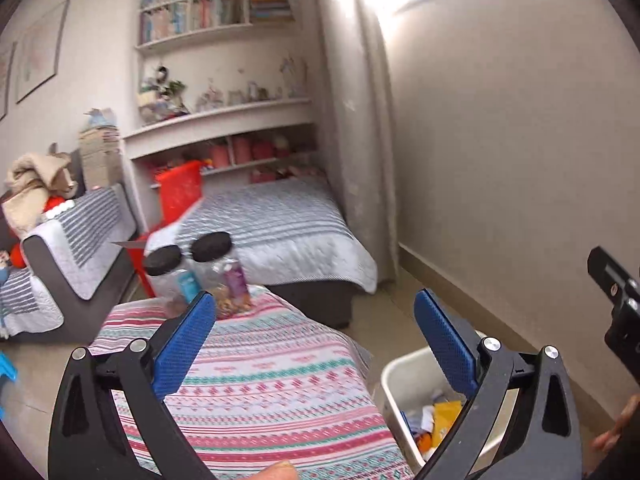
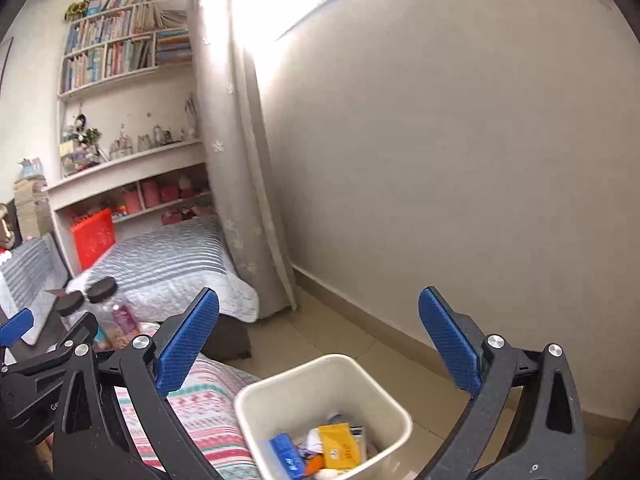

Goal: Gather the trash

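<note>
A white waste bin (image 2: pixel 280 396) stands on the floor beside the patterned table; it holds trash (image 2: pixel 338 446): a yellow packet, a blue packet, white and orange scraps. The bin also shows in the left wrist view (image 1: pixel 394 380). My right gripper (image 2: pixel 318 344) is open and empty, above the bin. My left gripper (image 1: pixel 314 344) is open and empty, above the table's right edge. The left gripper's fingers (image 2: pixel 16 326) show at the left edge of the right wrist view.
A table with a pink and teal patterned cloth (image 1: pixel 256 384) carries two clear jars with black lids (image 1: pixel 208 264). Behind are a grey striped bed (image 1: pixel 276 224), a sofa (image 1: pixel 76 240), a red basket (image 1: pixel 178 194), shelves (image 1: pixel 216 116), a curtain (image 1: pixel 360 120) and a plain wall (image 1: pixel 520 160).
</note>
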`<act>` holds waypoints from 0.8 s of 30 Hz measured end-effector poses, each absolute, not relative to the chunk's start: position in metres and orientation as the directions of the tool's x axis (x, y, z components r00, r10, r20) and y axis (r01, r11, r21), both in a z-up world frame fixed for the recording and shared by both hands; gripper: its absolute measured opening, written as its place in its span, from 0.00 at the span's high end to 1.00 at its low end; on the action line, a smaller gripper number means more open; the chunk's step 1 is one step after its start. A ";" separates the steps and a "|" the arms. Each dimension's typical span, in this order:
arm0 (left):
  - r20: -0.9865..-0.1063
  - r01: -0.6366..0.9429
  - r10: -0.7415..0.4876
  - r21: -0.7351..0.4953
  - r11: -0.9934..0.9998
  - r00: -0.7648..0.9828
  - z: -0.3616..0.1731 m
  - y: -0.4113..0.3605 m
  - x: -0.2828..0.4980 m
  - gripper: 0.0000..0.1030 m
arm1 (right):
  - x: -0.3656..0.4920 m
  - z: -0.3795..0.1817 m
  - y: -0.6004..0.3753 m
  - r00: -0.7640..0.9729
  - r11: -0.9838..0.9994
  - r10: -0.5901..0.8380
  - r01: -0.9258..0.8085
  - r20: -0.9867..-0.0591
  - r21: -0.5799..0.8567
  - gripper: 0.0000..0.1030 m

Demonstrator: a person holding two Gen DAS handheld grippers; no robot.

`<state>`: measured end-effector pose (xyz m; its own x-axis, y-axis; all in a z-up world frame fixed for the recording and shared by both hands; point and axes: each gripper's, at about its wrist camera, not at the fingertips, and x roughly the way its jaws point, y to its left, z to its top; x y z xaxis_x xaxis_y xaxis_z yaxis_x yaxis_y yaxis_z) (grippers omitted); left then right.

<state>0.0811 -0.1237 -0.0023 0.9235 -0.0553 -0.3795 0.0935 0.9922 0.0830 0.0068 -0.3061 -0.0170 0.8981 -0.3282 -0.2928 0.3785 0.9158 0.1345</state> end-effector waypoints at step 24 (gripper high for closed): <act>-0.197 -0.099 0.083 -0.070 0.993 0.977 0.078 0.007 0.016 0.06 | -0.013 0.041 -0.183 0.983 0.974 -0.164 0.174 -0.080 0.145 0.07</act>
